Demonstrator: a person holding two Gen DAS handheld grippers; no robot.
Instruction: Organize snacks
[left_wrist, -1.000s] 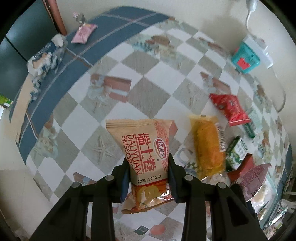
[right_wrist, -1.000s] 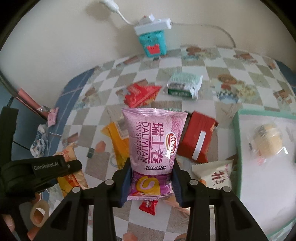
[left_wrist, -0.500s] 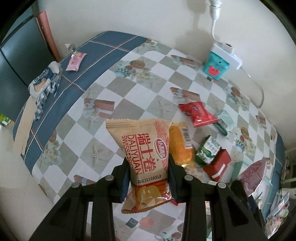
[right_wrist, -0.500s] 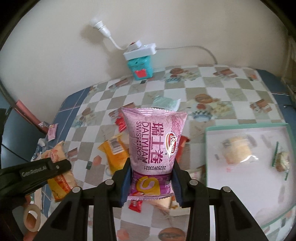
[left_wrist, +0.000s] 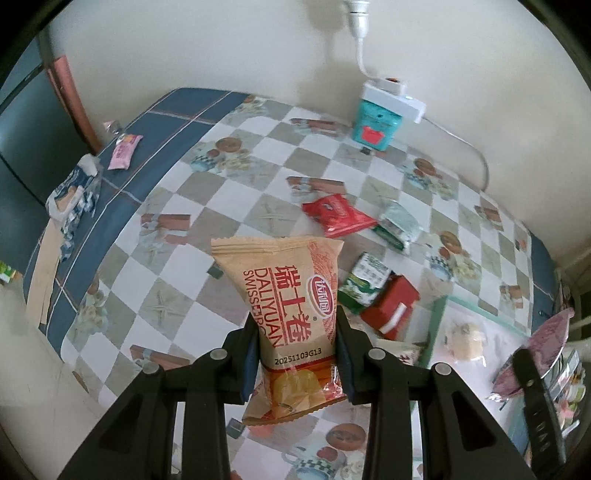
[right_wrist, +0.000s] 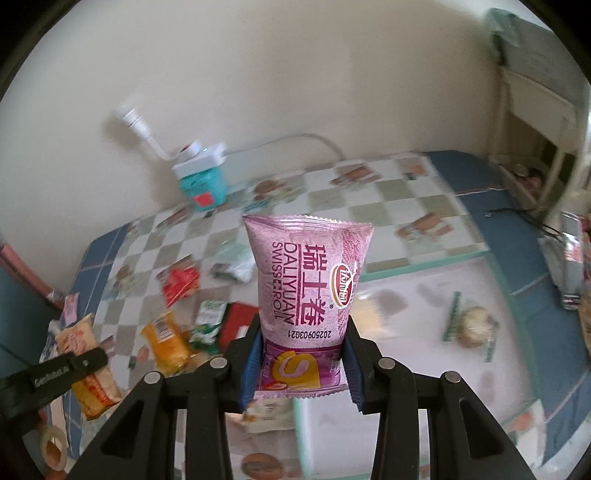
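Note:
My left gripper (left_wrist: 295, 354) is shut on an orange Swiss roll packet (left_wrist: 288, 295), held upright above the checked table. My right gripper (right_wrist: 301, 354) is shut on a purple Swiss roll packet (right_wrist: 306, 288), lifted over the near edge of a white tray with a green rim (right_wrist: 424, 258). The same tray (left_wrist: 441, 314) shows at the right of the left wrist view, with the purple packet (left_wrist: 546, 339) over it. In the tray lie a pale wrapped bun (left_wrist: 461, 338) and another round bun (right_wrist: 474, 325). The left gripper's orange packet (right_wrist: 88, 365) appears at the far left of the right wrist view.
Loose snacks lie mid-table: a red packet (left_wrist: 336, 214), a pale green packet (left_wrist: 399, 225), a green-white packet (left_wrist: 364, 282), a red box (left_wrist: 391, 310), an orange packet (right_wrist: 168, 341). A teal box with a white power strip (left_wrist: 376, 118) stands by the wall. A pink sweet (left_wrist: 123, 151) lies far left.
Both grippers have risen and pulled back with their packets, so more of the table and wall shows. The right gripper has swung toward the tray, which now fills its right side.

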